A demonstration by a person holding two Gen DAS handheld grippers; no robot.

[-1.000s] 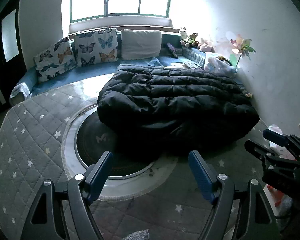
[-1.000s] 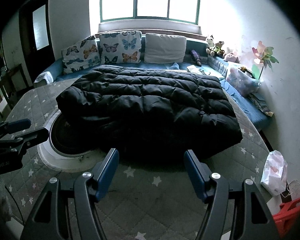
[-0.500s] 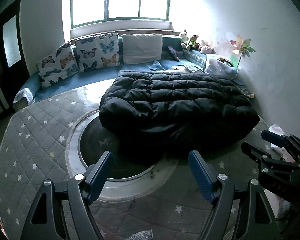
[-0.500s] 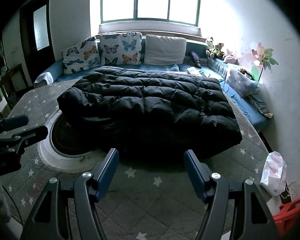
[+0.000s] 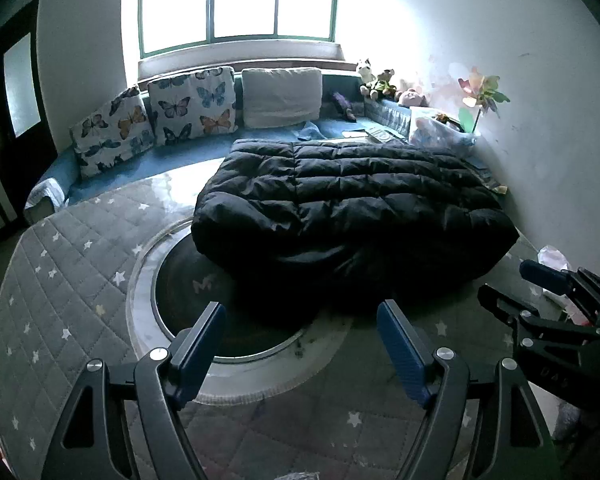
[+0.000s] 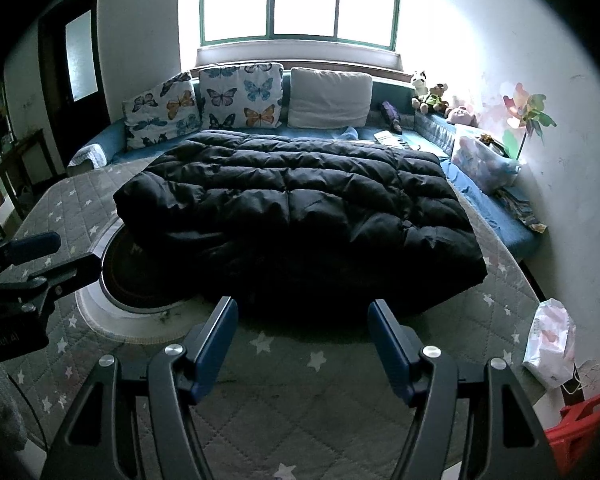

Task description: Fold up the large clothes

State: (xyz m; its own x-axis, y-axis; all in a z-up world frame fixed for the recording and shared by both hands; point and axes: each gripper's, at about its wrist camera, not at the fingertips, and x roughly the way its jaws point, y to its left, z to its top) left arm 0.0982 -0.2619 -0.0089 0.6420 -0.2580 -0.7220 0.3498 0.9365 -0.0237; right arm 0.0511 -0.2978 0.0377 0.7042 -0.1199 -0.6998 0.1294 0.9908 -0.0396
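A large black quilted down coat [image 5: 348,208] lies folded in a thick rectangle on the grey star-patterned mat [image 5: 72,280]; it also shows in the right wrist view [image 6: 300,216]. My left gripper [image 5: 302,332] is open and empty, held back from the coat's near edge. My right gripper [image 6: 302,328] is open and empty, also short of the near edge. The right gripper shows at the right of the left wrist view [image 5: 540,292], and the left gripper at the left of the right wrist view [image 6: 48,256].
A round glass inset [image 5: 172,280] in the mat lies partly under the coat. A blue bench with butterfly cushions [image 5: 192,106] runs under the window. Soft toys [image 5: 376,80], a pinwheel [image 5: 482,94] and a plastic bag [image 6: 550,340] stand along the right wall.
Both grippers have drawn back and risen slightly, so the coat looks a little farther away. The coat has not moved. Both grippers stay open.
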